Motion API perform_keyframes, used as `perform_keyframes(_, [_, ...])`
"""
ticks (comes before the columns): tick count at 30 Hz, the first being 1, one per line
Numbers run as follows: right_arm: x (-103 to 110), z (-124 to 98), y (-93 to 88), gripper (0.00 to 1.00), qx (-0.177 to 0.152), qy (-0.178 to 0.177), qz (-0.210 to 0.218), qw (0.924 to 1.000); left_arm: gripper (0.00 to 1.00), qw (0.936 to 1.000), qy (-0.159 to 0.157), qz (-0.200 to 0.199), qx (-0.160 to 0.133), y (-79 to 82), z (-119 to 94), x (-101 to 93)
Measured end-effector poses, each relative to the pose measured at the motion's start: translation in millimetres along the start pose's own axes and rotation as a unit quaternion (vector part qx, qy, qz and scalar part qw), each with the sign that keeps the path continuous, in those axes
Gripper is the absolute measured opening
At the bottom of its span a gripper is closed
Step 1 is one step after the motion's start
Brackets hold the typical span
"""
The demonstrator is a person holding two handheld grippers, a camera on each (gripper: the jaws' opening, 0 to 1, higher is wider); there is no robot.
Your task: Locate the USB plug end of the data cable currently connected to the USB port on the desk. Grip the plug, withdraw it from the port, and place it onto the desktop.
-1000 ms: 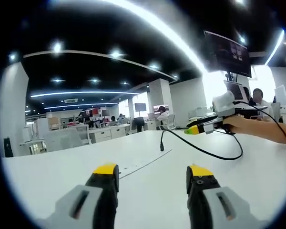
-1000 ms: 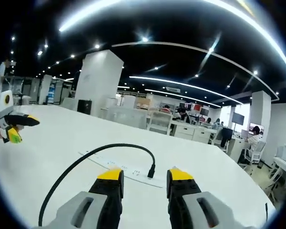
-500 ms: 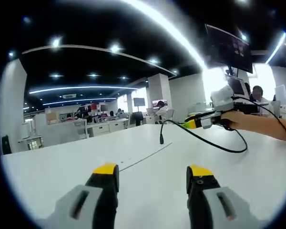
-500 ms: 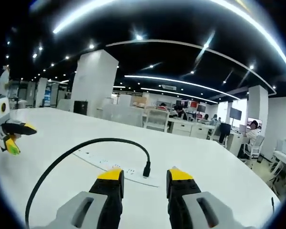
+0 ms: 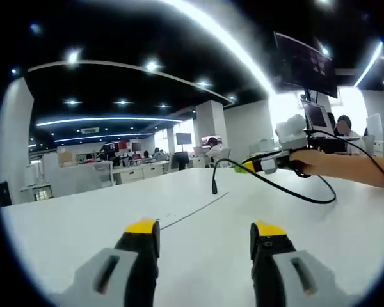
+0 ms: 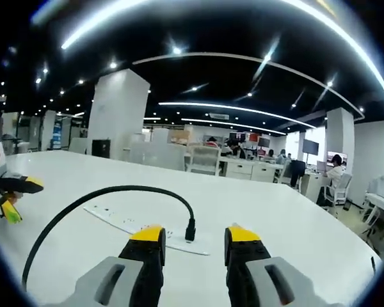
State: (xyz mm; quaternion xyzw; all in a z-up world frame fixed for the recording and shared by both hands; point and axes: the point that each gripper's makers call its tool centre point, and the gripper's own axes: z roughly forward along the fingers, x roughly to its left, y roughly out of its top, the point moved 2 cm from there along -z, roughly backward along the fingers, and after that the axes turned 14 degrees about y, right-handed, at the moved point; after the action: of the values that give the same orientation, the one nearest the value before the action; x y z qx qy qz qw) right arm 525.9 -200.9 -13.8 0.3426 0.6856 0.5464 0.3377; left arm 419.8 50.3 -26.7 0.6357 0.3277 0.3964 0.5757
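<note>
1. In the left gripper view, the left gripper (image 5: 205, 238) points forward with its two yellow-tipped jaws level and spread wide apart, nothing between them.
2. In the right gripper view, the right gripper (image 6: 194, 235) has its jaws parted by a narrower gap.
3. In the left gripper view the right gripper (image 5: 246, 167) comes in from the right, lying roughly level, held by the person's hand (image 5: 313, 162), with a bare forearm reaching back to the edge.
4. In the right gripper view the left gripper (image 6: 16, 198) sits at the far left, jaws spread.
</note>
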Motion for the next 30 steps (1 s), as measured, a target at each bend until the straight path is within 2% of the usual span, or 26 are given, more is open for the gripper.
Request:
perform_keyframes(14, [6, 25, -11.2, 0.38, 0.01, 0.007, -0.011, 0.9999, 0.57, 0.9999, -0.01, 0.0, 0.007, -8.5, 18, -10.7])
perform_keyframes(23, [6, 40, -19.0, 0.38, 0.016, 0.007, -0.004, 0.9998, 0.57, 0.9998, -0.01, -0.002, 0.014, -15.3, 27, -12.6])
perform_keyframes(30, [3, 48, -18.3, 0.38, 0.015, 0.007, -0.004, 0.9998, 0.58, 0.9998, -0.011, -0.008, 0.015, -15.8, 36, -13.8])
